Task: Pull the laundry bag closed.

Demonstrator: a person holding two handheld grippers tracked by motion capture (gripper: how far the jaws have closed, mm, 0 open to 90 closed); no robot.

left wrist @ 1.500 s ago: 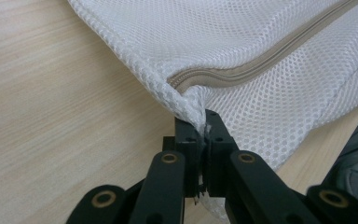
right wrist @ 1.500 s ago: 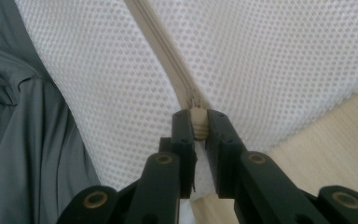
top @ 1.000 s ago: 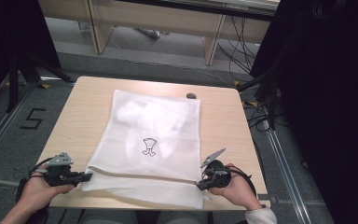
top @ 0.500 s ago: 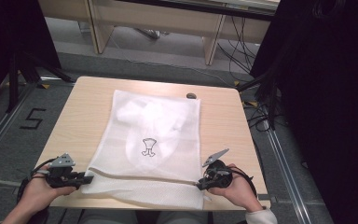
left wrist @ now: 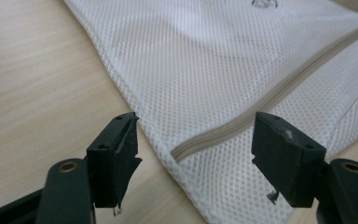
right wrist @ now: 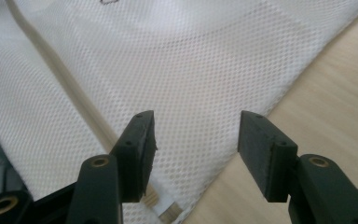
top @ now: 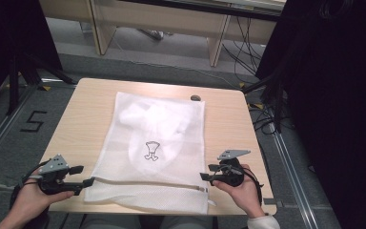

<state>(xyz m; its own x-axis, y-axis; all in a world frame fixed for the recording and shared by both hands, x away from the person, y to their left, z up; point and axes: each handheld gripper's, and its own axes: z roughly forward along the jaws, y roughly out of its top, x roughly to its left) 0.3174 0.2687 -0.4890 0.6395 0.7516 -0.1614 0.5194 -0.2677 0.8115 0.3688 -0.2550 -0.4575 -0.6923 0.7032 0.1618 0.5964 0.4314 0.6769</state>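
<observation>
While the white mesh zippered laundry bag (top: 152, 152) lies flat on the light wooden table (top: 248, 129), left gripper (top: 86, 182) and right gripper (top: 205, 175) jaws, just opened, flank its near corners, released.

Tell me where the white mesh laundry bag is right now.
In the high view the mesh bag lies flat on the middle of the wooden table, its zippered near edge running between the open left gripper and open right gripper.
</observation>
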